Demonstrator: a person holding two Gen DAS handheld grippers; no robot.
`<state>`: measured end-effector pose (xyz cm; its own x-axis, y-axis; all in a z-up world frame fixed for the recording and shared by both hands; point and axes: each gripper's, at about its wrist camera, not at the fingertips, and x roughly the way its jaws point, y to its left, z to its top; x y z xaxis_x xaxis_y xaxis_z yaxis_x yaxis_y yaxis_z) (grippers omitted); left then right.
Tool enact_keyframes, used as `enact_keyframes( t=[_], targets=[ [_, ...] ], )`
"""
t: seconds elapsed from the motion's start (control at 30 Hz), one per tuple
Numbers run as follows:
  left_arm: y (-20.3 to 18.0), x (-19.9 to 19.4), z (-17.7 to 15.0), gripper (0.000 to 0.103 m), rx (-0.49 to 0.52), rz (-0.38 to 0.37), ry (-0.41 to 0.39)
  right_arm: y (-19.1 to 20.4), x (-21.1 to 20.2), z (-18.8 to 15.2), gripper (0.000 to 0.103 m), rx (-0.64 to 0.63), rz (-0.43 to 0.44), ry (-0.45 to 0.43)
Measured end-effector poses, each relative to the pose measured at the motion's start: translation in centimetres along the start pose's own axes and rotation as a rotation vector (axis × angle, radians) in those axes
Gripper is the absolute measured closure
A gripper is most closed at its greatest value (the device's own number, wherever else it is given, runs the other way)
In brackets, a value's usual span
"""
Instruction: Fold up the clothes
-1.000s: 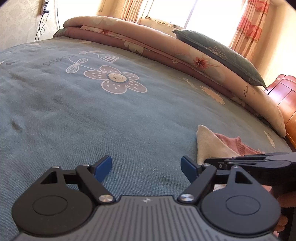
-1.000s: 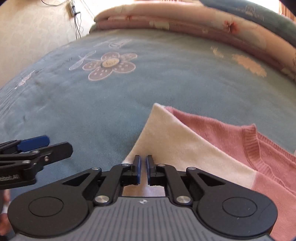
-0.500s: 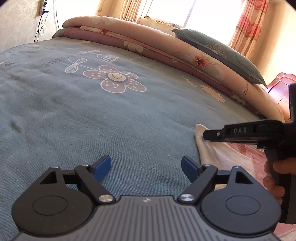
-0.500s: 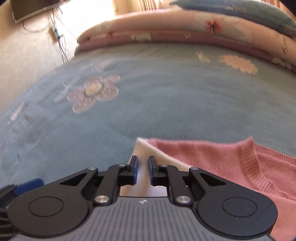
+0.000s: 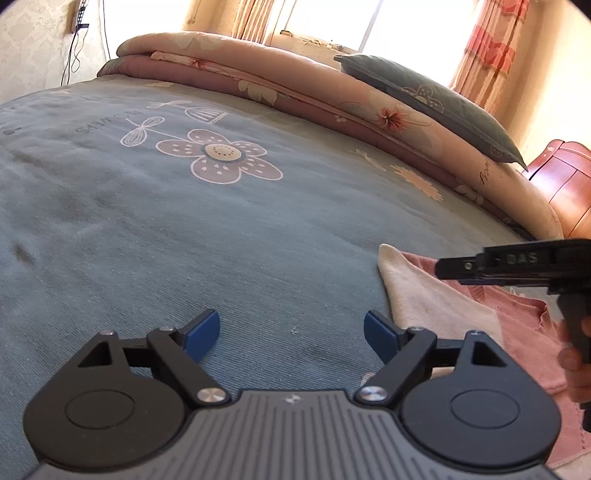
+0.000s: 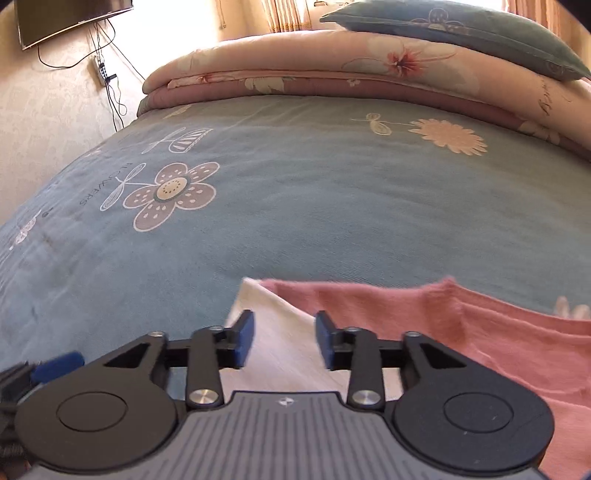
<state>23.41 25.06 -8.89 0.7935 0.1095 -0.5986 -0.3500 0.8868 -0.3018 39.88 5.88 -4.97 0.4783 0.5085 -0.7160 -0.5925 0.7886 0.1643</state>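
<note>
On the blue flowered bedspread [image 6: 332, 221], with the folded quilt [image 6: 295, 62] and pillow [image 6: 461, 22] along its far edge, the pink-and-cream sweater [image 6: 498, 332] lies flat at the near right. A second ago the right gripper [image 6: 284, 338] was pinched together low over the cream part; its jaws have just been opening, nothing between them, and it has lifted clear, tilted down. The left gripper [image 5: 291, 332] hovers unmoved, jaws wide apart over bare bedspread just left of the sweater.
</note>
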Motion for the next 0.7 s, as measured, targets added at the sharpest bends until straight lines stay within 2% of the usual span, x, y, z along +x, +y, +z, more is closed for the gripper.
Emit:
enact_keyframes(
  t=[0.17, 0.33, 0.4, 0.53, 0.57, 0.6, 0.7],
  targets=[
    [-0.1, 0.0, 0.0, 0.018, 0.004, -0.004, 0.0, -4.6, -3.0, -2.0, 0.048, 0.083, -0.023, 0.047],
    [-0.1, 0.0, 0.1, 0.018, 0.003, -0.004, 0.002, -10.1, -4.2, -5.7, 0.041, 0.272, 0.0, 0.098],
    [-0.2, 0.0, 0.0, 0.018, 0.011, 0.0, 0.002, -11.6, -5.0, -7.2, 0.041, 0.305, 0.014, 0.076],
    [-0.5, 0.0, 0.1, 0.018, 0.018, 0.001, 0.004, -12.6, -7.3, -7.9, 0.04, 0.372, -0.02, 0.018],
    [-0.5, 0.0, 0.1, 0.018, 0.018, -0.003, 0.004, -12.6, -7.8, -8.0, 0.037, 0.381, -0.024, -0.001],
    [-0.6, 0.0, 0.1, 0.018, 0.021, -0.007, 0.004, -12.4, -7.9, -7.8, 0.034, 0.374, 0.002, 0.001],
    [-0.8, 0.0, 0.0, 0.018, 0.034, -0.002, 0.006, -11.6, -7.3, -8.4, 0.034, 0.337, -0.002, 0.059]
  ],
)
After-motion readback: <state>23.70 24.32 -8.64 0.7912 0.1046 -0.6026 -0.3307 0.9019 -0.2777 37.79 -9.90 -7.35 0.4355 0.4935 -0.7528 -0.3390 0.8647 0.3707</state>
